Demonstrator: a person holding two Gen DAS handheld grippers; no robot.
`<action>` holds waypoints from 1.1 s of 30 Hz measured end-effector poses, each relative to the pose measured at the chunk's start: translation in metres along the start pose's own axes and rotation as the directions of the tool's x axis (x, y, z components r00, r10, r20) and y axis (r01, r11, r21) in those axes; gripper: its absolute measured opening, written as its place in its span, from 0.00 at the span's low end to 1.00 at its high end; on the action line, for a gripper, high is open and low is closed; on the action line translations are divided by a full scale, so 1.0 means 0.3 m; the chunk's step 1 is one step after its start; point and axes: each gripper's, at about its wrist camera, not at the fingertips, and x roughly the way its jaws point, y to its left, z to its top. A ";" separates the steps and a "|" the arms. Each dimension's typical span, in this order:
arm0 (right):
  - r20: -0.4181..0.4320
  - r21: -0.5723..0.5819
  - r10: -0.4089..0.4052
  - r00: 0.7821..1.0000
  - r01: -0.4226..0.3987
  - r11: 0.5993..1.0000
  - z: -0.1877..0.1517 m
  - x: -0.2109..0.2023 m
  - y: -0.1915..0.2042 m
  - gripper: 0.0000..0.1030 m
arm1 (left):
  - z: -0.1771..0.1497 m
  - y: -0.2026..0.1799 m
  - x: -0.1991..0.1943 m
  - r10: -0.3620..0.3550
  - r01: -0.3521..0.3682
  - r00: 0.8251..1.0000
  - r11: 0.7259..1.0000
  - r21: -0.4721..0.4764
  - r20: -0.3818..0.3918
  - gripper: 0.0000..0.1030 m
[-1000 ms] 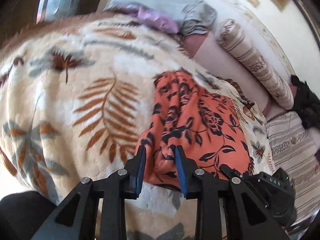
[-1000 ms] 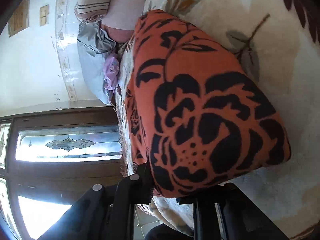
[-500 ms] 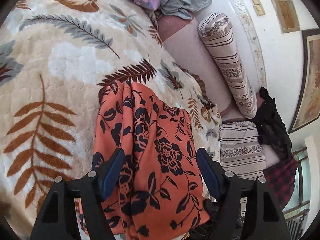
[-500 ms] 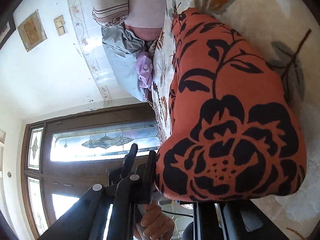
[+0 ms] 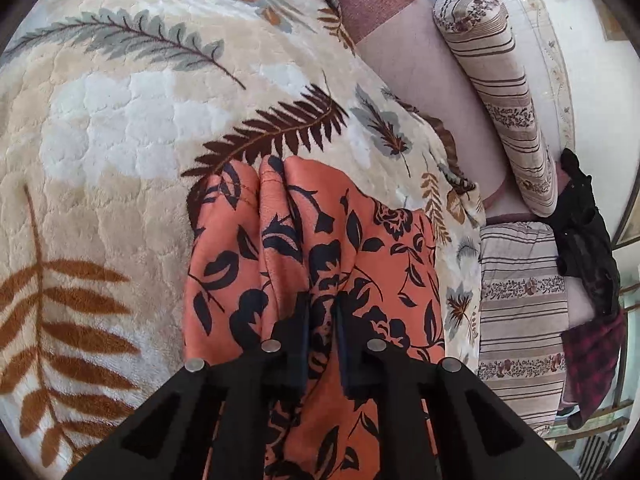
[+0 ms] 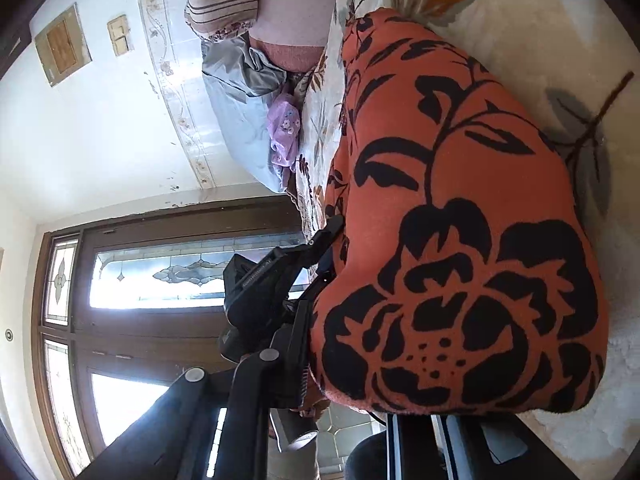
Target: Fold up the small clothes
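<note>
Jaws of the left gripper (image 5: 320, 320) are pinching the orange cloth (image 5: 320, 240); the right gripper (image 6: 360, 396) is clamping its near edge too. Judging by the bunching ahead on the blanket (image 5: 120, 120), folding is underway, not finished.

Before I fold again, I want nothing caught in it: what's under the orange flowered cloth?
The orange cloth lies on the leaf-patterned blanket, which shows on all sides. Whatever is directly beneath it, or inside its folds, is covered. The left gripper pinches a fold.
</note>
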 end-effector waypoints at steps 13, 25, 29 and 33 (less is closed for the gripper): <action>-0.061 -0.067 -0.034 0.998 0.030 0.997 -0.038 0.063 -0.018 0.16 | -0.062 0.079 -0.049 0.166 -0.173 0.983 0.980 0.099 0.077 0.16; -0.026 -0.108 -0.140 0.990 0.137 0.985 -0.041 0.074 -0.057 0.41 | -0.106 0.061 -0.186 0.040 -0.066 0.981 0.989 0.129 0.190 0.31; -0.022 -0.162 -0.220 0.975 0.214 0.963 -0.044 0.095 -0.077 0.25 | -0.166 0.063 -0.195 0.129 -0.154 0.974 0.979 0.131 0.185 0.33; -0.016 -0.193 -0.237 0.971 0.230 0.954 -0.047 0.091 -0.066 0.25 | -0.266 -0.012 -0.305 0.044 -0.099 0.960 0.977 0.189 0.277 0.33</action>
